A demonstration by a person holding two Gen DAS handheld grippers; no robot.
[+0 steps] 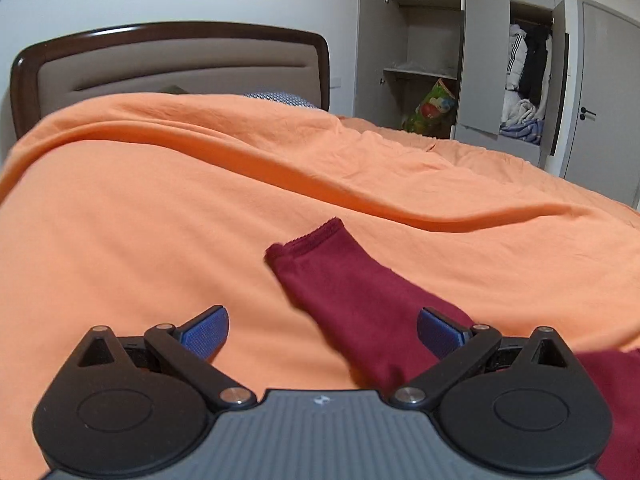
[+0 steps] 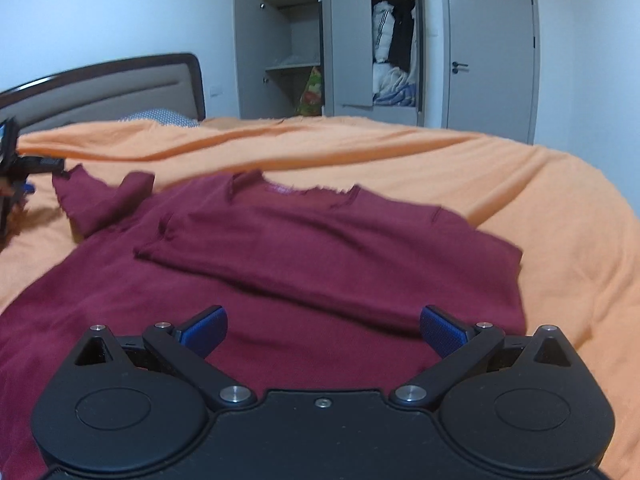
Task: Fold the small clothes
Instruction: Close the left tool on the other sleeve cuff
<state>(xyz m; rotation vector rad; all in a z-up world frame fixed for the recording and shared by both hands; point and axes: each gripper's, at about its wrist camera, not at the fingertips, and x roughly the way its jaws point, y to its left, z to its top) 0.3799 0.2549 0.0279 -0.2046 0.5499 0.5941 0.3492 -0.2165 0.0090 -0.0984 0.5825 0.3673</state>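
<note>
Maroon fabric is the thing at hand: a long-sleeved top (image 2: 320, 248) lies spread on the orange bedspread (image 2: 540, 208) of a bed, its neckline pointing toward the far side. In the right wrist view, going from left to right, the left gripper (image 2: 16, 168) shows at the far left edge as a dark, partly cut-off shape just beside the cuff of the outstretched left sleeve (image 2: 100, 200); whether it touches the cloth cannot be told from here. Next comes the body of the top, with the other sleeve folded across the chest as a flat band. The right gripper (image 2: 323, 330) hovers over the lower part of the garment, jaws spread wide, its blue pads (image 2: 204, 330) clear of the cloth and holding nothing.

In the left wrist view, the left gripper (image 1: 323, 330) is likewise spread wide with nothing between its blue pads (image 1: 206, 332). The maroon sleeve (image 1: 352, 292) runs from the lower right up toward the middle, cuff end resting on the bedspread (image 1: 160, 220); it passes in front of the right-hand pad, so contact there is unclear. Behind the bed stands a padded headboard (image 1: 172, 64) with a dark wooden frame, then a grey wardrobe (image 1: 472, 60) with doors open and clothes inside, and at the far right a closed grey door (image 1: 608, 92).
</note>
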